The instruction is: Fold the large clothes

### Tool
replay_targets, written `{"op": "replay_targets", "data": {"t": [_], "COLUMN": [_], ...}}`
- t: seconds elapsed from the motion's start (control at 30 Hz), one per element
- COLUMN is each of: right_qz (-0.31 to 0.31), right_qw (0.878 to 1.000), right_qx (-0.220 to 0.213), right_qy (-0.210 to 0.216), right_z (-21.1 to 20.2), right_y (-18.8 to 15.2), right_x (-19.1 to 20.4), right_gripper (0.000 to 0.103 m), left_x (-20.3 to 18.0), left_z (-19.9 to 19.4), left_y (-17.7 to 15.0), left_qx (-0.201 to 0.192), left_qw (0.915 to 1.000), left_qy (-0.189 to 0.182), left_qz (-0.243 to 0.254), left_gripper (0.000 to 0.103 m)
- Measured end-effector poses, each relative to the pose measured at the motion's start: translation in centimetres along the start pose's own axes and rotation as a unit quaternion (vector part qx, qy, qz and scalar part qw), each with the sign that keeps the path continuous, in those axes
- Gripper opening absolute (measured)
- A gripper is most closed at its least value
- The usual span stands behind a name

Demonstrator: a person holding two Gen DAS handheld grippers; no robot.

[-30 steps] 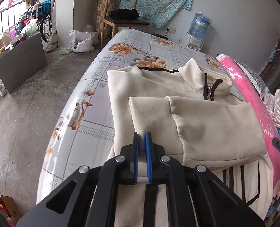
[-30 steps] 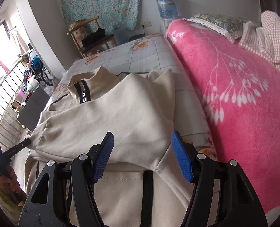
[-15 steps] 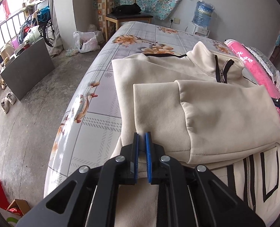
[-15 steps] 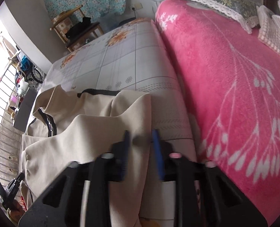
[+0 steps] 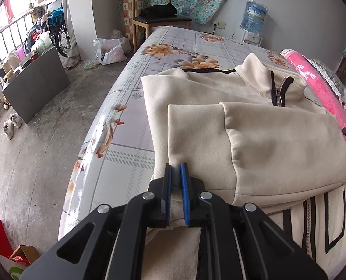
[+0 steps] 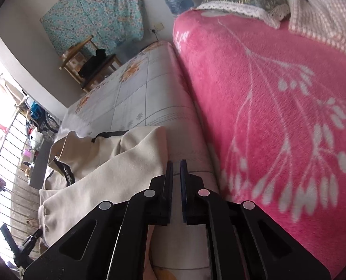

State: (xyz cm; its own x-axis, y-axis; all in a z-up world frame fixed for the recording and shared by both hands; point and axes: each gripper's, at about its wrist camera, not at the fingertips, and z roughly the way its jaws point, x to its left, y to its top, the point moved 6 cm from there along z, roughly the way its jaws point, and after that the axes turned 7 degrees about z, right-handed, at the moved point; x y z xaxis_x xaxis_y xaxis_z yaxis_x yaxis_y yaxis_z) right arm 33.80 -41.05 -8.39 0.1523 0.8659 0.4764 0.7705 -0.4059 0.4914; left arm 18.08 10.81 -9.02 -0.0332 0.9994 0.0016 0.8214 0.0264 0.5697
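A cream zip-up jacket (image 5: 219, 121) with black trim lies on the floral bed sheet (image 5: 126, 126), one sleeve folded across its chest. My left gripper (image 5: 176, 168) is shut on the jacket's left side fabric near the sleeve cuff. In the right wrist view the jacket (image 6: 117, 163) lies to the left. My right gripper (image 6: 176, 164) is shut at the jacket's right edge beside the pink blanket (image 6: 278, 116); whether cloth sits between its pads cannot be told.
A wooden chair (image 5: 156, 16) with a black bag stands beyond the bed. A water dispenser (image 5: 252, 21) stands at the wall. A grey cabinet (image 5: 35, 86), shoes and a plastic bag are on the concrete floor to the left. Pillows (image 6: 254, 2) lie on the blanket.
My right gripper has closed from wide open and moved to the jacket's right edge. My left gripper stays shut on the fabric and has moved little.
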Motion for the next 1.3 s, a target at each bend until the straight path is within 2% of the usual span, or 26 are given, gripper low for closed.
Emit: {"op": "replay_targets", "data": {"t": [0.03,0.1,0.17,0.23,0.33,0.37,0.43,0.47,0.5,0.57,0.67,0.77,0.8,0.83,0.87,0.9,0.93,1.0,1.13,1.3], "right_qz": [-0.013,-0.044,-0.084,-0.128,-0.194,-0.210,-0.236,-0.239,-0.229,-0.222,-0.245,-0.243,-0.243,-0.243,-0.245,-0.245,-0.244,-0.246,-0.258,-0.276], "right_qw": [1.000,0.999,0.996,0.991,0.979,0.976,0.969,0.968,0.970,0.972,0.966,0.966,0.966,0.966,0.967,0.968,0.969,0.968,0.964,0.958], "right_qx": [-0.010,-0.024,-0.020,-0.004,0.031,0.048,0.075,0.077,0.079,0.073,0.070,0.063,0.055,0.043,0.030,0.022,0.023,0.036,0.063,0.078], "right_qy": [-0.001,0.000,0.020,0.036,0.054,0.042,-0.012,-0.016,-0.007,-0.020,-0.037,-0.060,-0.071,-0.074,-0.064,-0.048,-0.031,-0.011,-0.013,-0.022], "right_z": [-1.0,-3.0,-4.3,-4.7,-3.4,-2.3,-0.2,0.1,-0.2,-1.2,-2.0,-2.7,-3.4,-4.4,-5.5,-6.4,-7.2,-7.7,-7.7,-8.7], "right_y": [0.0,-0.7,-2.2,-4.4,-8.0,-9.0,-10.5,-10.7,-10.5,-10.1,-10.6,-10.8,-10.8,-10.9,-11.1,-11.5,-12.1,-13.8,-17.6,-21.6], "right_x": [0.5,1.8,3.6,5.4,7.7,7.8,6.6,5.8,5.3,4.8,4.7,4.5,4.7,5.1,5.6,6.2,6.8,7.8,9.5,11.0], "right_gripper": [0.013,0.034,0.035,0.035,0.035,0.033,0.025,0.022,0.018,0.009,0.009,0.010,0.020,0.028,0.040,0.045,0.046,0.046,0.051,0.076], "left_x": [0.3,0.8,0.7,-0.1,-2.9,-3.8,-4.8,-4.8,-4.5,-3.7,-3.0,-2.6,-2.6,-2.7,-2.9,-3.1,-3.4,-4.3,-6.1,-6.9], "left_z": [-0.3,-1.1,-1.6,-1.6,-0.5,0.3,1.9,2.5,2.7,2.6,2.5,1.9,1.4,0.7,-0.2,-1.1,-1.7,-2.1,-2.2,-4.2], "left_y": [0.2,1.0,1.9,2.8,3.3,3.2,2.5,2.1,1.8,1.5,1.2,0.9,0.7,0.6,0.4,0.1,-0.3,-1.6,-5.0,-8.2], "left_qx": [-0.005,-0.019,-0.034,-0.039,-0.024,-0.011,0.019,0.029,0.026,0.026,0.022,0.027,0.027,0.023,0.014,0.004,-0.001,0.011,0.051,0.051], "left_qw": [0.9999,0.9996,0.9988,0.9976,0.9960,0.9963,0.9980,0.9981,0.9981,0.9975,0.9967,0.9969,0.9970,0.9971,0.9974,0.9978,0.9981,0.9983,0.9963,0.9937], "left_qy": [-0.006,-0.005,-0.019,-0.046,-0.085,-0.085,-0.056,-0.050,-0.054,-0.065,-0.077,-0.070,-0.068,-0.069,-0.069,-0.065,-0.061,-0.053,-0.018,0.019], "left_qz": [-0.010,-0.021,-0.029,-0.033,-0.013,0.000,0.022,0.024,0.015,-0.005,-0.018,-0.022,-0.023,-0.021,-0.015,-0.007,0.001,0.023,0.067,0.099], "left_gripper": [0.010,0.010,0.010,0.010,0.011,0.011,0.012,0.013,0.013,0.014,0.014,0.014,0.019,0.031,0.039,0.051,0.057,0.063,0.071,0.079]}}
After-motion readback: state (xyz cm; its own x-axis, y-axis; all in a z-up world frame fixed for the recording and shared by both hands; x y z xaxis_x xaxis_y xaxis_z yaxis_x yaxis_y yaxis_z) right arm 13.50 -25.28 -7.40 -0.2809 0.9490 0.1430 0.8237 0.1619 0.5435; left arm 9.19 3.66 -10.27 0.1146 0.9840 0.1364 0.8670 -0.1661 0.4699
